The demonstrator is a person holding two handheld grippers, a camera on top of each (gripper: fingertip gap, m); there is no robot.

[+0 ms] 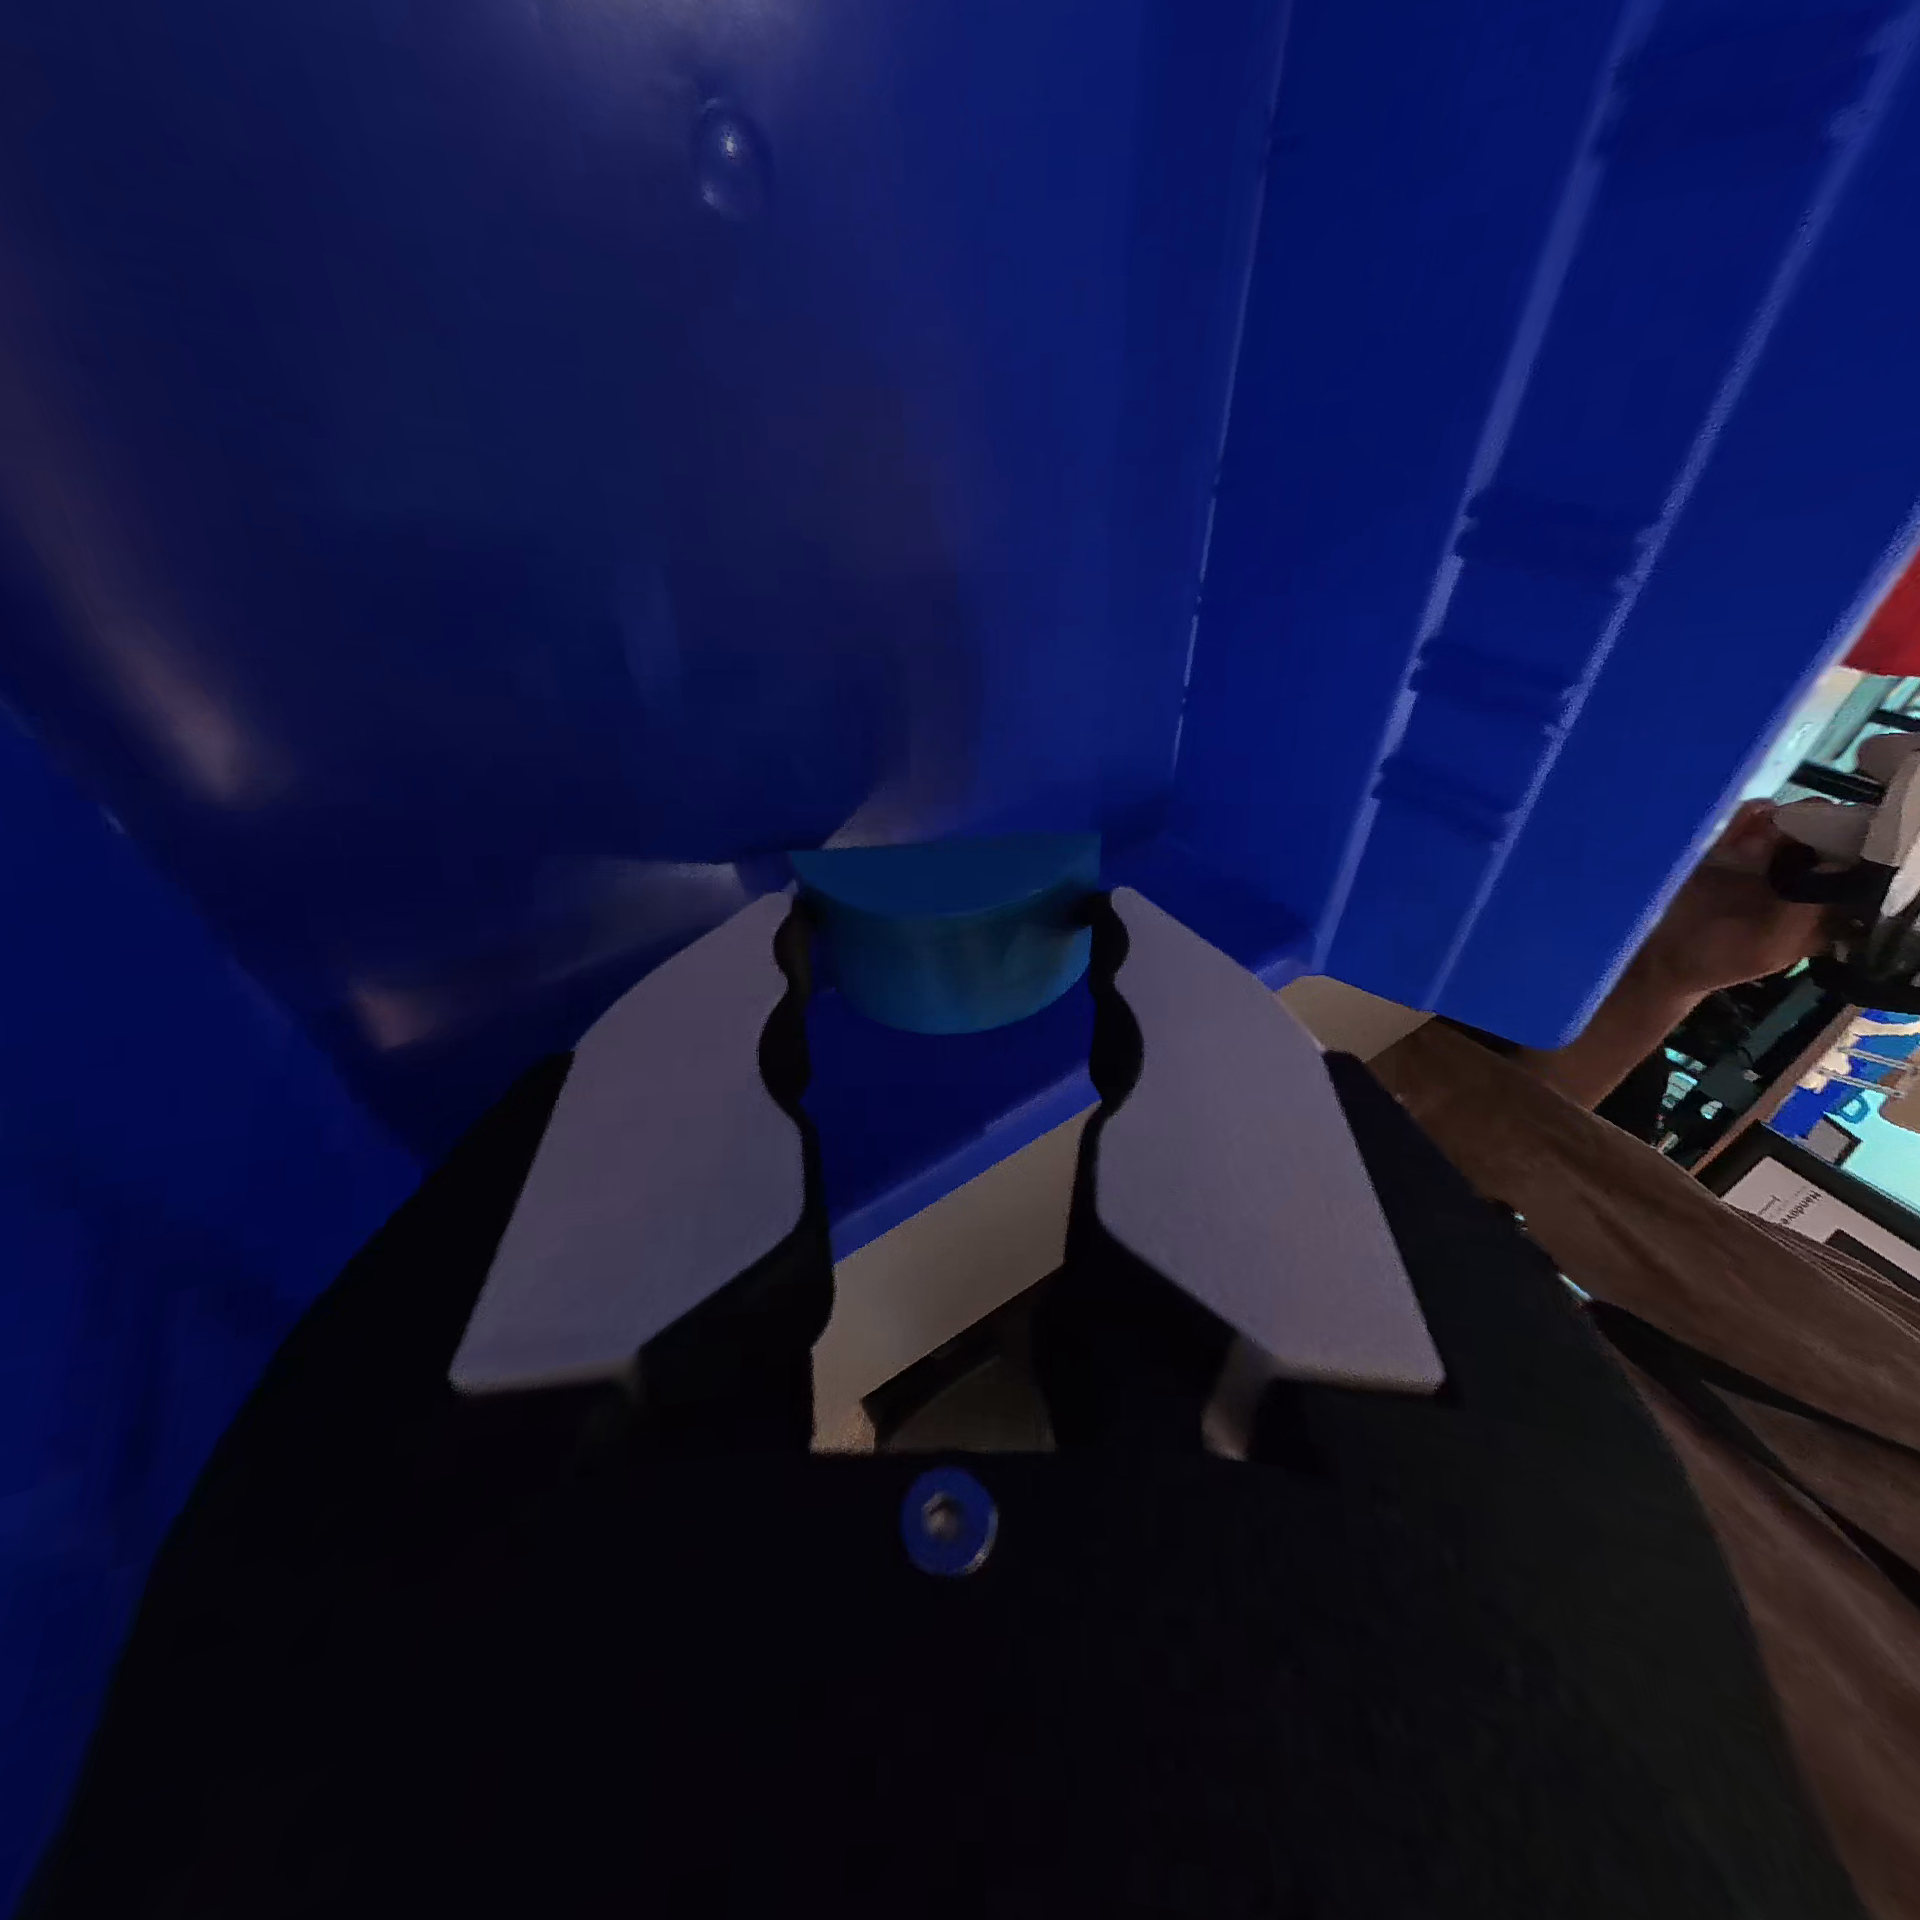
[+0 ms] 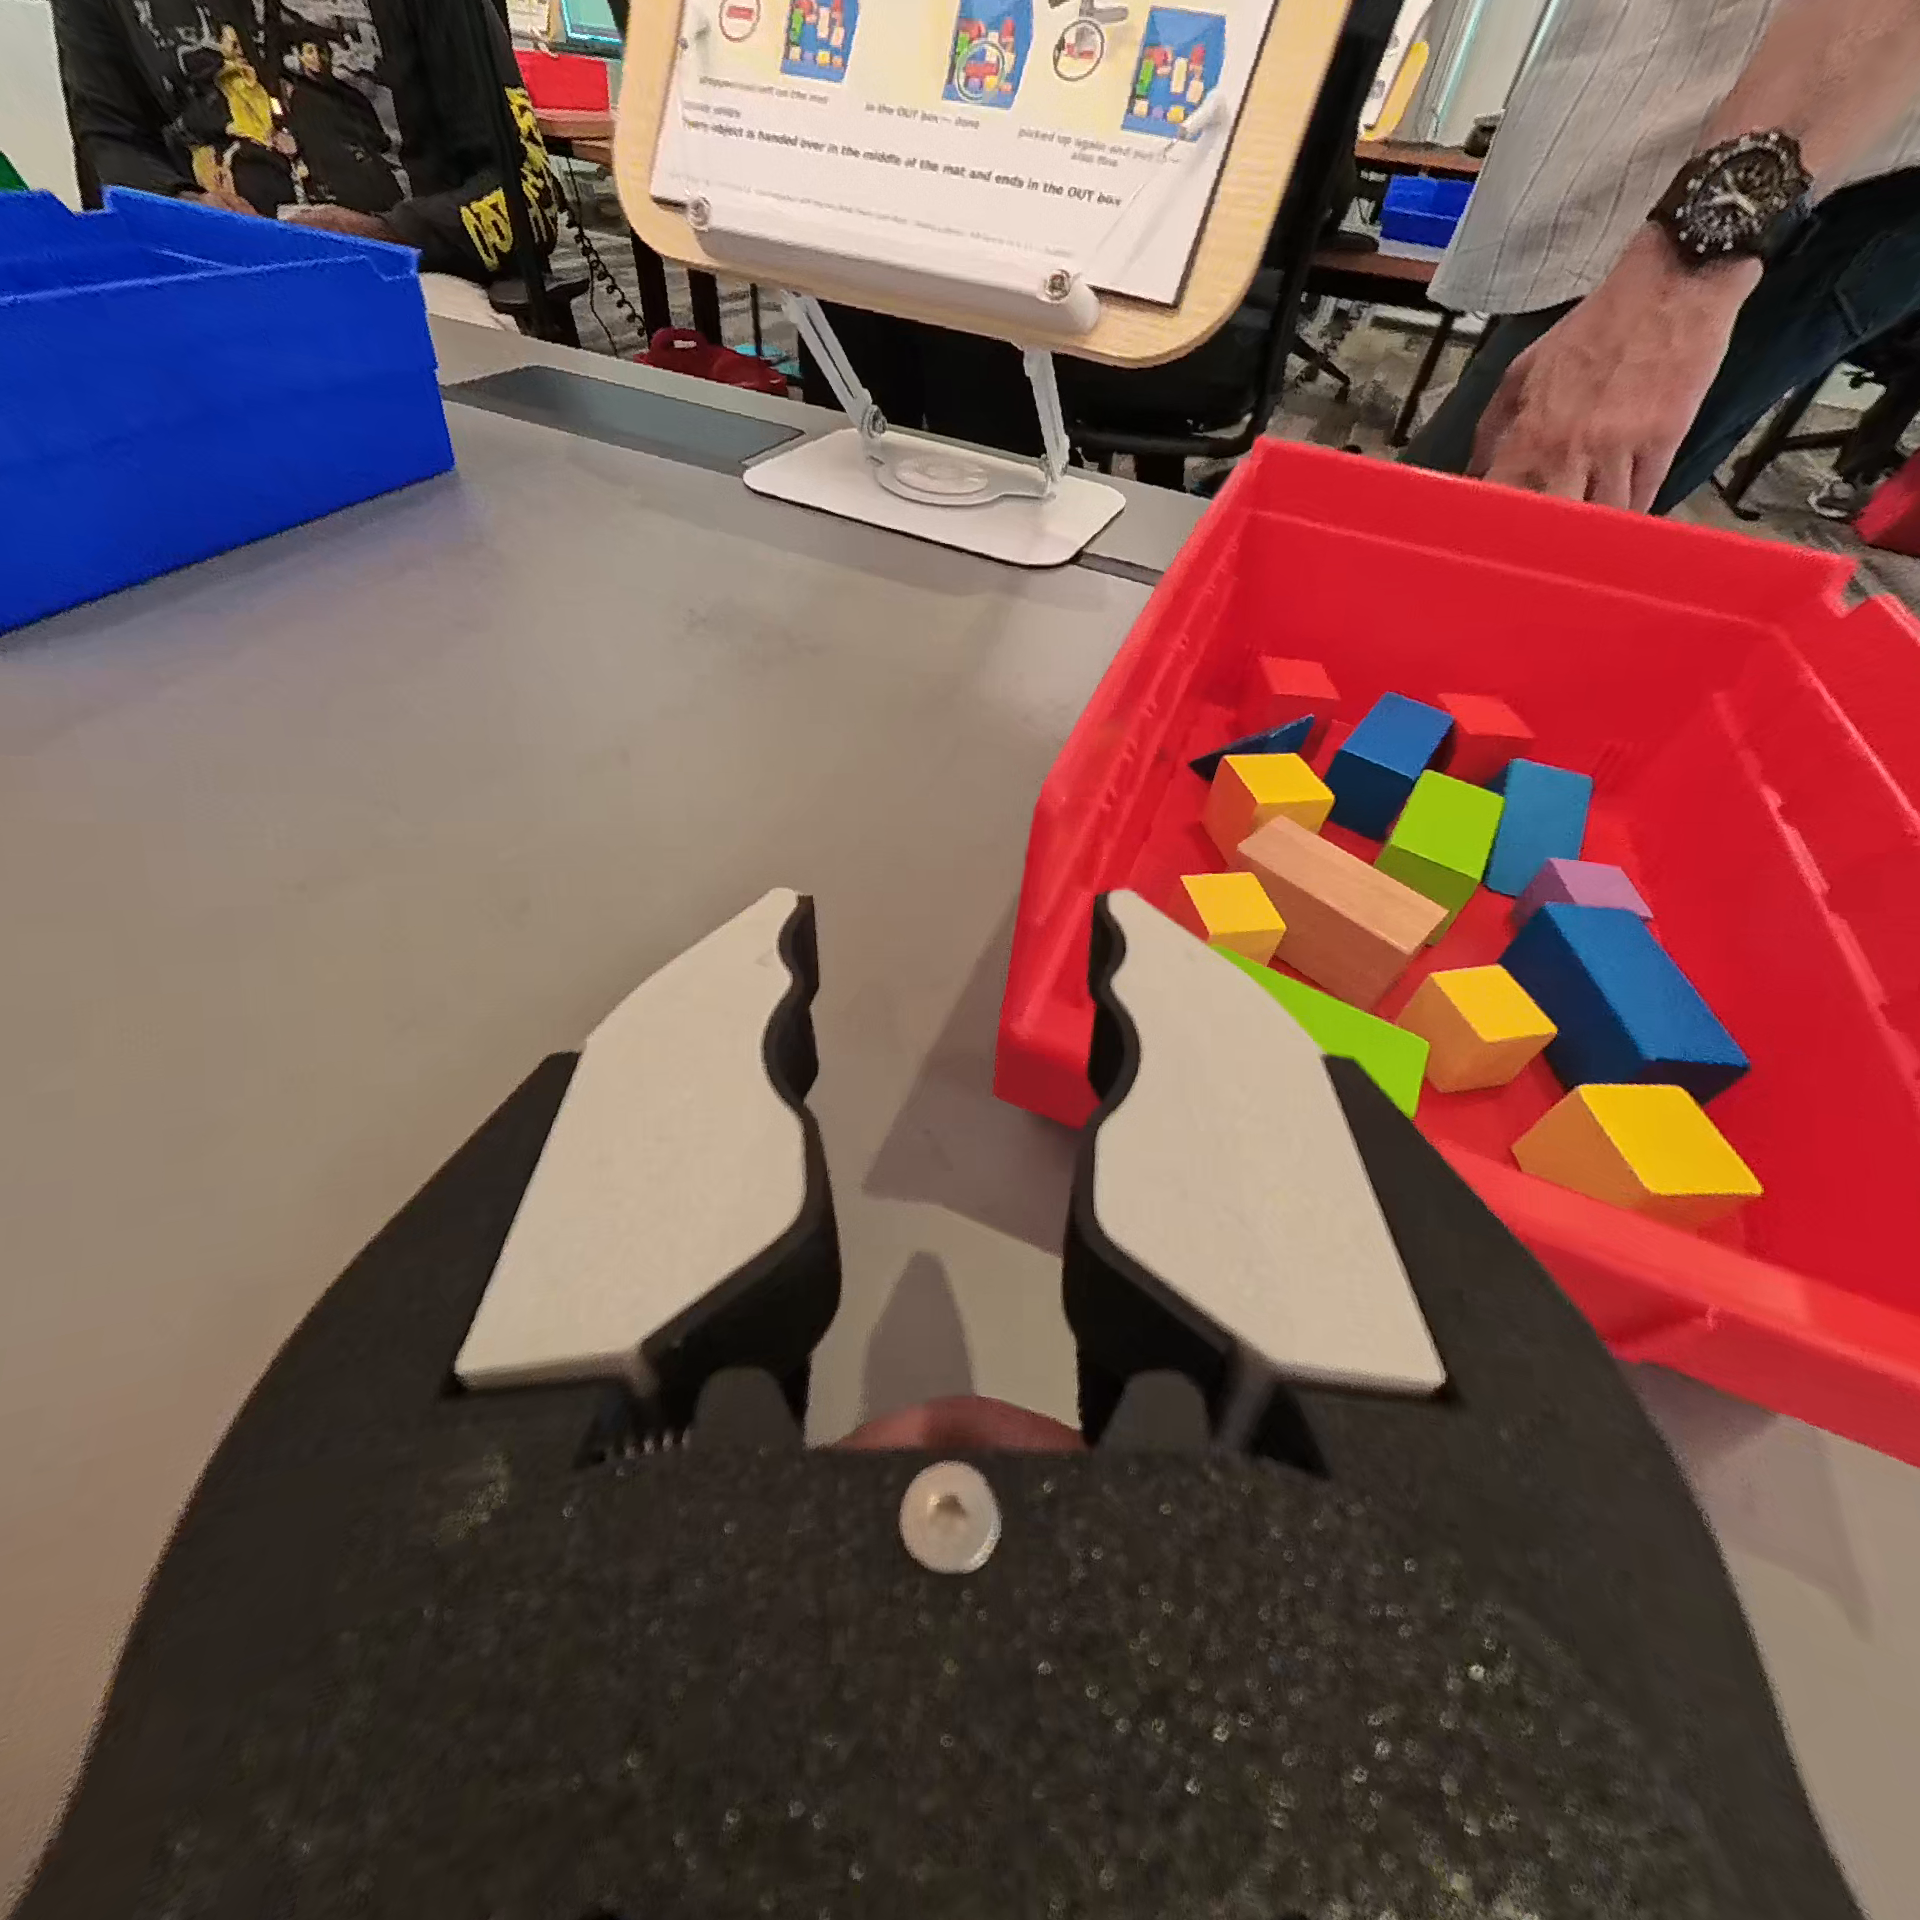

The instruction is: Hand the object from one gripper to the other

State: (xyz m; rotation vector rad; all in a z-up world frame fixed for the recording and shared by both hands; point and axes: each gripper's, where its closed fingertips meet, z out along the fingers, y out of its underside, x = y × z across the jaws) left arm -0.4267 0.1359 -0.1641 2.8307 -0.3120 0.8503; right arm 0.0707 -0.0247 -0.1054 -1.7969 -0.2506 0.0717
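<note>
- Grey-plated fingers of the left gripper (image 1: pixel 945 914) are pinching a blue half-round block (image 1: pixel 940 940) at their tips, inside the blue bin (image 1: pixel 623 468).
- Right gripper (image 2: pixel 951 925) is hovering over the grey table (image 2: pixel 416 831) with its jaws apart, gripping nothing.
- Just to its right, a red bin (image 2: pixel 1558 561) is holding many coloured blocks (image 2: pixel 1455 914).
- Beyond, an instruction board (image 2: pixel 935 156) is standing on the table, and a person's hand (image 2: pixel 1579 405) is hanging near the red bin.

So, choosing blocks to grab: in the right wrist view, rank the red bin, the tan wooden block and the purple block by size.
1. Red plastic bin
2. Tan wooden block
3. Purple block, partly hidden, so less sure.
</note>
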